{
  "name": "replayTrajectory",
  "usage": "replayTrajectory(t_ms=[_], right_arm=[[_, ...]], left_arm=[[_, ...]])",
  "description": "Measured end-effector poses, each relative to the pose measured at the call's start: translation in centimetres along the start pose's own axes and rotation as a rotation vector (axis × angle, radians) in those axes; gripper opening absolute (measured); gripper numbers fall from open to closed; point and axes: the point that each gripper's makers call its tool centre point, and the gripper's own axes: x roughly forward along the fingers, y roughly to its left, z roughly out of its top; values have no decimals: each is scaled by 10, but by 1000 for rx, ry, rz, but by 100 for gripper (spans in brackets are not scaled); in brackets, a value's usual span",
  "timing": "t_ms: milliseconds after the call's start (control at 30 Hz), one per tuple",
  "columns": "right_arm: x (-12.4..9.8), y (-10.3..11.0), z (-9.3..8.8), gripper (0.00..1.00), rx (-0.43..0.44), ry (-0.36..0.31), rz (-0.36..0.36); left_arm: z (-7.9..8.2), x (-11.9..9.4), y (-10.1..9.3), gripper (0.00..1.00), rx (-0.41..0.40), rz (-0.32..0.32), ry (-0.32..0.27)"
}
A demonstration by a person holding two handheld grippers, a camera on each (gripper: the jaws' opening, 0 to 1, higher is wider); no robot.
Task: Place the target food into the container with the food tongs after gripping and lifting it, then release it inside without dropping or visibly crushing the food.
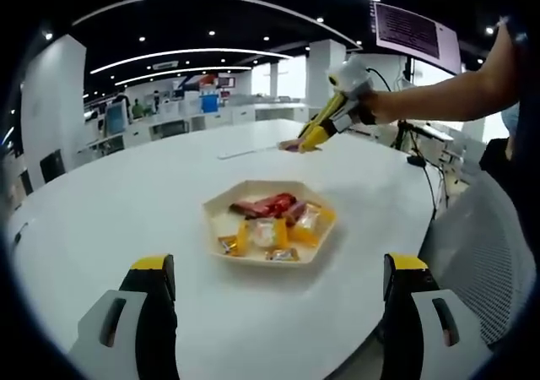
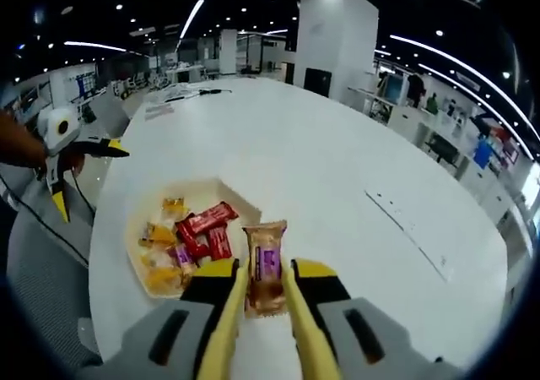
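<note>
**Snack packet held in the tongs, tray waiting on the desk**

In the right gripper view we see our right claw (image 2: 266, 289) closed on a pair of yellow food tongs (image 2: 226, 329), whose two arms run forward between the jaws. The tong tips pinch a brown-and-purple snack packet (image 2: 266, 266), which shows no visible crushing. The packet sits just beside the hexagonal tray (image 2: 238, 192), near its edge on the white desk (image 2: 337, 169); we cannot tell whether it is lifted or touching the surface. The tray holds red-wrapped bars (image 2: 205, 222) and several yellow-wrapped sweets (image 2: 160, 266).

In the left gripper view our left claw (image 1: 278, 283) stands wide open with nothing between its jaws, hovering near the desk's edge with the tray (image 1: 221, 228) ahead of it. Beyond the tray, the right claw (image 1: 310, 137) reaches in from the right, down at the desk surface.
</note>
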Motion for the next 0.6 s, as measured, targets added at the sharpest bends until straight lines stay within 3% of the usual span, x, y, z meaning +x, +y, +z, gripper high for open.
replayTrajectory(t_ms=[600], right_arm=[[43, 31, 28, 24, -47, -11, 59]], left_arm=[[3, -1, 0, 100, -5, -3, -14]])
